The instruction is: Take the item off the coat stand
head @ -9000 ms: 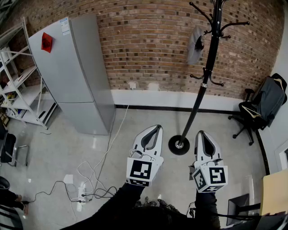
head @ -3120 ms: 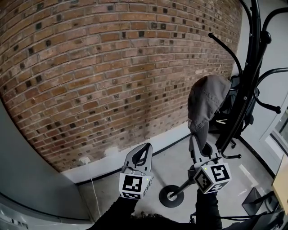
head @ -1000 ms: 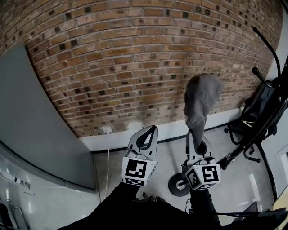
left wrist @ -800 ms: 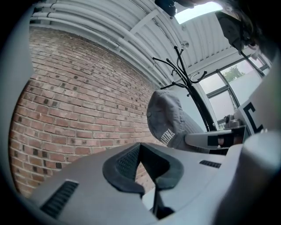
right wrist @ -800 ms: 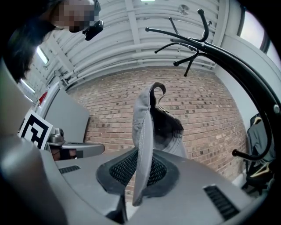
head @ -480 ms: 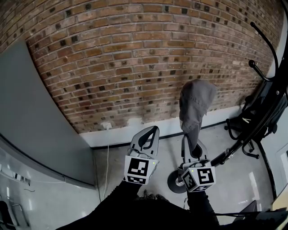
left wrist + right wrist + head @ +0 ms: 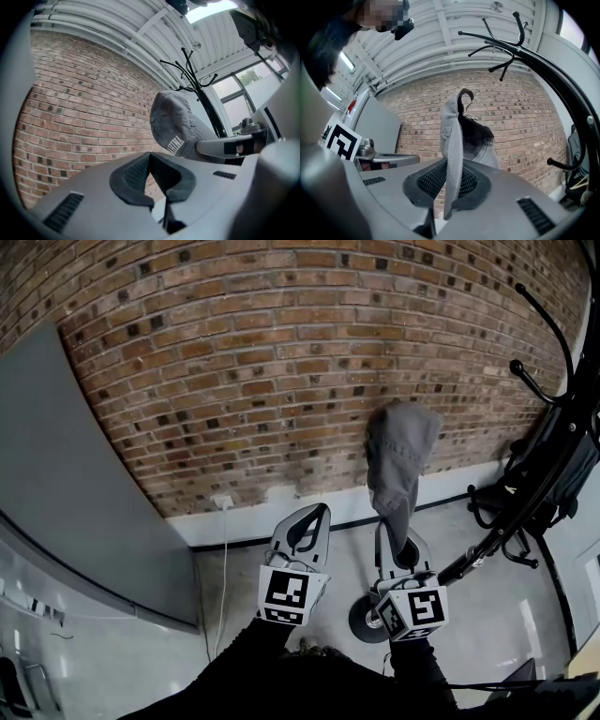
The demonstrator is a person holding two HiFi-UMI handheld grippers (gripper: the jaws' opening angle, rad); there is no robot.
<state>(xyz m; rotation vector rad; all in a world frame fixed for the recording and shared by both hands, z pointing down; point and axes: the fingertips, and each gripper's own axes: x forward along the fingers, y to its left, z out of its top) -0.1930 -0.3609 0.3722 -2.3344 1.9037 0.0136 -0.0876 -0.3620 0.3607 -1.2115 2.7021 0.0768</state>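
A grey cap hangs in the air in front of the brick wall, clear of the black coat stand at the right. My right gripper is shut on the cap's brim, which stands on edge between the jaws, crown away from me. The stand's hooks curve above and to the right, bare. My left gripper stays beside the right one, shut with nothing in it. In the left gripper view the cap and the right gripper show to the right of the left gripper.
A brick wall fills the background. A grey fridge stands at the left. The stand's round base sits on the floor below my right gripper. A dark office chair is behind the stand. A wall socket with a cable is low on the wall.
The right gripper and the cap have shifted left and a little down, further from the coat stand. The left gripper has held its place.
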